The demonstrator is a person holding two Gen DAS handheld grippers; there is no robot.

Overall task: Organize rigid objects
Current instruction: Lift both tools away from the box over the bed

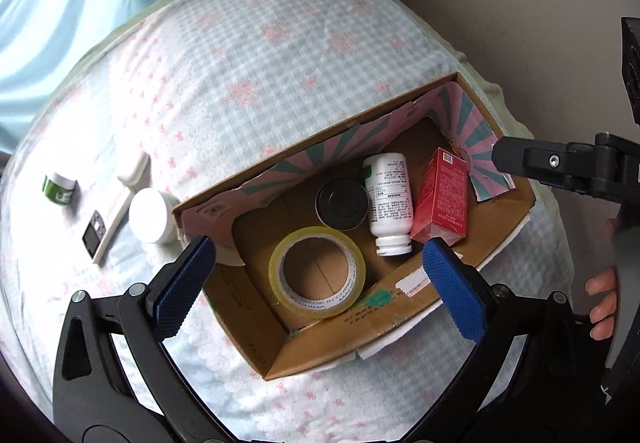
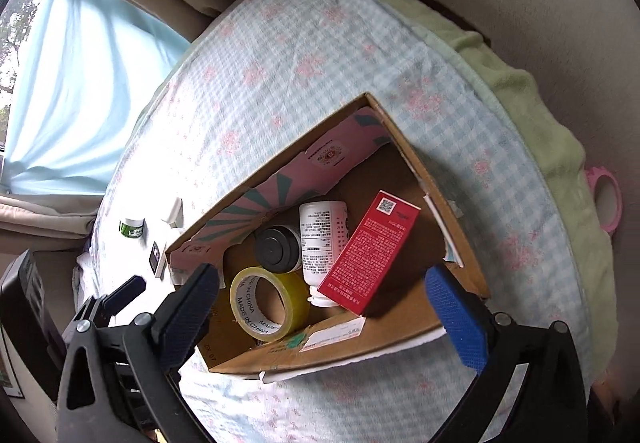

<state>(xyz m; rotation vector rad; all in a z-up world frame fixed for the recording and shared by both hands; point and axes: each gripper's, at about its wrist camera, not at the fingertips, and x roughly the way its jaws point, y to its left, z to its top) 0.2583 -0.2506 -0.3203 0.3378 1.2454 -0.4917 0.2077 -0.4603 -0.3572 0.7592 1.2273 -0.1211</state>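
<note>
Both blue-padded grippers, left (image 1: pixel 320 283) and right (image 2: pixel 328 307), are hanging spread wide and empty above an open brown cardboard box (image 1: pixel 404 307) holding yellow tape roll (image 1: pixel 318 277), white bottle (image 1: pixel 388 199) and red carton (image 1: pixel 440 195).

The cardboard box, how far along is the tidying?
Done: the cardboard box holds the tape roll, black-lidded jar, white bottle and red carton. In hand: nothing; both claws are open. Left on the bedspread: white jar, green jar, small white gadgets.
</note>
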